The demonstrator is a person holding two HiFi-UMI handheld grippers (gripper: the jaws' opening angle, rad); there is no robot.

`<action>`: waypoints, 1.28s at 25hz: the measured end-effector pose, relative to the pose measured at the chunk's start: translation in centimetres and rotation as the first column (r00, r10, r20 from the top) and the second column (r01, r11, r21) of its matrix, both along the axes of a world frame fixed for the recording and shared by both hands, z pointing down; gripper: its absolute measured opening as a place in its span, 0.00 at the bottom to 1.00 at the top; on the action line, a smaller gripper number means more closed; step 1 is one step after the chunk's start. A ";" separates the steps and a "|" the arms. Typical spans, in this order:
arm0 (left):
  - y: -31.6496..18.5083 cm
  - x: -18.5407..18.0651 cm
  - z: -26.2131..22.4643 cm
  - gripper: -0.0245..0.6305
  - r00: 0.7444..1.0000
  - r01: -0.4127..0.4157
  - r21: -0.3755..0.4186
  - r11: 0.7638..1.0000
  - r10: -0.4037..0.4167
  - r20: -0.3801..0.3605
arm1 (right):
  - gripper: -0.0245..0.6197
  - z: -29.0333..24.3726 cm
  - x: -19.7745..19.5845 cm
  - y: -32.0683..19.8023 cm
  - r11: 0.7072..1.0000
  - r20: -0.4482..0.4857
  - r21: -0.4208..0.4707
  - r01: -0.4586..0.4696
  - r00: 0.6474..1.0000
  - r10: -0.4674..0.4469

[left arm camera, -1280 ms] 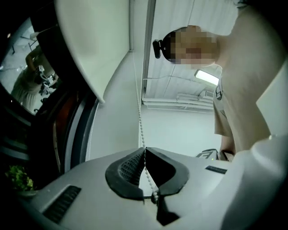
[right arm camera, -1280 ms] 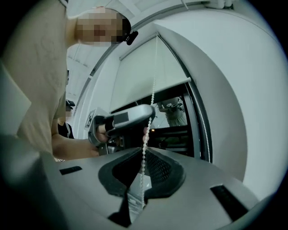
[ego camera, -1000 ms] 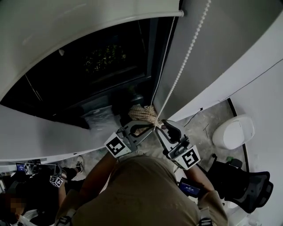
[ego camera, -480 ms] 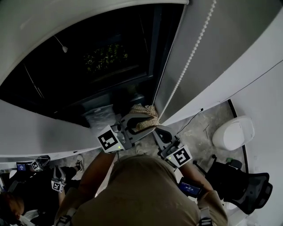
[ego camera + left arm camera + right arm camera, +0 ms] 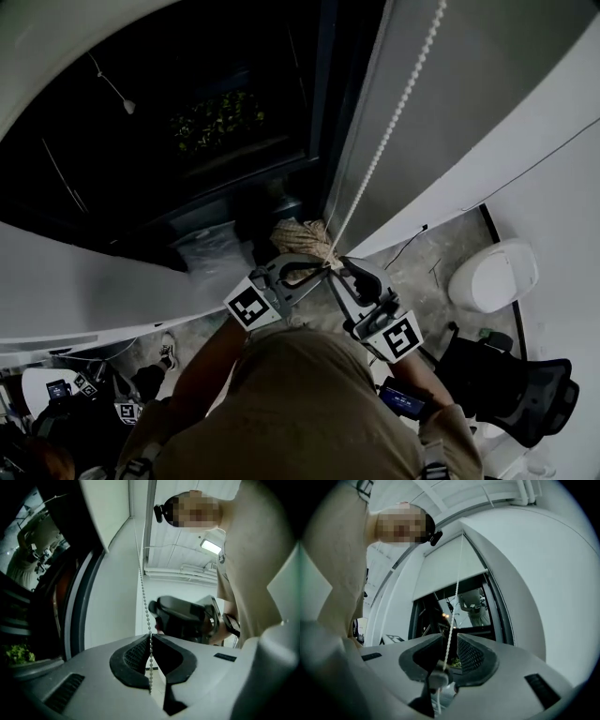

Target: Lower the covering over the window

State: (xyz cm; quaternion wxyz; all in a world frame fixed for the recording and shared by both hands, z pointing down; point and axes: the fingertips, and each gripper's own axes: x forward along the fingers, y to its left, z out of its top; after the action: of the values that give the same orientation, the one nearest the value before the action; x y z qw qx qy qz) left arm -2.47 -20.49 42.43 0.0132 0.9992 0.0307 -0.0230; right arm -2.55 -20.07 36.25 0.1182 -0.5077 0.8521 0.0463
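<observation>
Roller blind (image 5: 47,47), one, pale, spread from nine to twelve o'clock in the head view, lower edge lying over one dark window (image 5: 187,141). In the right gripper view, covers only the top part of the glass.

One bead chain (image 5: 394,112), slanting from one o'clock down to centre. Top end cut off by the frame.

Two grippers, meeting on it just below centre:
- Left gripper (image 5: 314,269): clamped on the bead chain, pads pressed together round it, jaws having just been closing.
- Right gripper (image 5: 349,274): jaws parted, having just been opening. Chain passing between them with no pad pressing on it. One small pale connector (image 5: 437,679) on it near the jaw roots.

Two marker cubes, at seven (image 5: 248,307) and five o'clock (image 5: 400,336).

One tan fibrous bundle (image 5: 305,239) just behind the jaw tips, hard to identify. One white rounded container (image 5: 492,277) at three o'clock. One black chair (image 5: 516,398) at four. Forearms largely hidden behind a tan-clad torso (image 5: 309,412) at six.
</observation>
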 end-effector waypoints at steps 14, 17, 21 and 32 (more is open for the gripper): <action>-1.6 -2.1 -6.2 0.27 0.974 -0.076 -0.071 0.995 0.059 -0.219 | 0.06 5.7 -1.5 -1.2 0.989 -0.052 -0.144 0.041 0.997 -0.049; -1.1 -0.2 -7.1 0.08 0.989 -0.047 -0.046 0.998 0.040 -0.144 | 0.06 5.5 -2.5 -1.0 0.988 -0.065 -0.138 0.074 0.994 -0.083; -1.8 -1.0 -5.3 0.06 0.993 0.019 -0.013 1.000 -0.020 -0.116 | 0.15 2.9 -1.2 0.3 0.995 0.022 -0.044 0.095 0.995 -0.094; -0.9 -2.8 -3.7 0.25 0.977 -0.086 -0.154 0.984 0.053 -0.209 | 0.05 0.7 -1.2 -1.3 0.998 -0.017 -0.043 0.039 0.999 -0.040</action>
State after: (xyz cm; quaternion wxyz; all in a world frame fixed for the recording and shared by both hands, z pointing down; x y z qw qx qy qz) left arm -5.28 -21.42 38.73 0.0920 0.9855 0.0648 -0.1271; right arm -3.73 -21.32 36.94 0.1008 -0.4928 0.8638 0.0304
